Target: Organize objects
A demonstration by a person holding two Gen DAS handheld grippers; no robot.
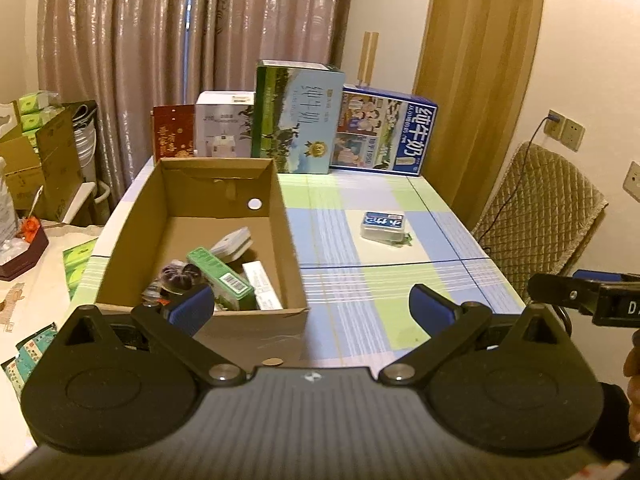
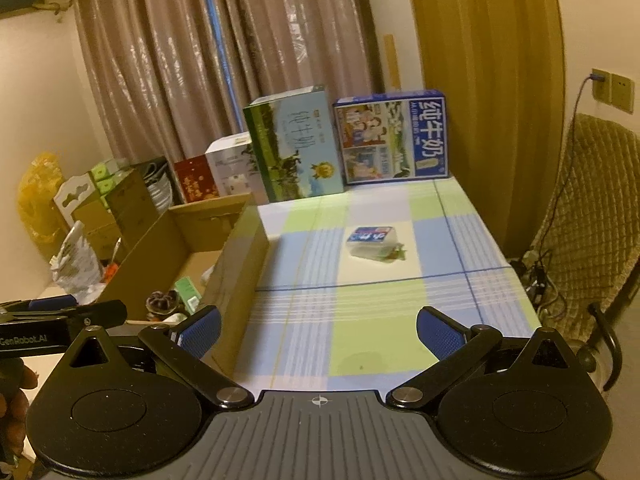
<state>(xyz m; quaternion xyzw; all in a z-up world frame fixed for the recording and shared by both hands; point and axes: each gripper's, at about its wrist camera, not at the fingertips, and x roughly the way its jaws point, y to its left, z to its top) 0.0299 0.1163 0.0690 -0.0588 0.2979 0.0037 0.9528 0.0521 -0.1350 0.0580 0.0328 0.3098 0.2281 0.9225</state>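
Brown corrugated cardboard makes up the open box (image 1: 280,216) at the left of our table, whose cloth (image 1: 360,288) is checked in blue, green and white. Inside the box we see a green carton with a barcode (image 1: 222,274), a white carton (image 1: 262,286) beside it, a white plug-like item (image 1: 234,242) and a dark round packet (image 1: 180,274). Out on the cloth, well apart from the box, a small clear plastic case with a blue label (image 1: 383,225) lies flat on a pale square.

Our left gripper (image 1: 312,306) hangs above the near edge of the table with its blue-padded fingers (image 1: 192,306) spread wide and nothing between them. Our right gripper (image 2: 318,332) hangs beside it, likewise spread and empty, facing the clear case (image 2: 374,242).

At the far edge, two milk cartons (image 1: 298,120) (image 1: 384,132) stand against the curtain (image 1: 160,40), with a white box (image 1: 224,124) and a red packet (image 1: 172,130) to their left.
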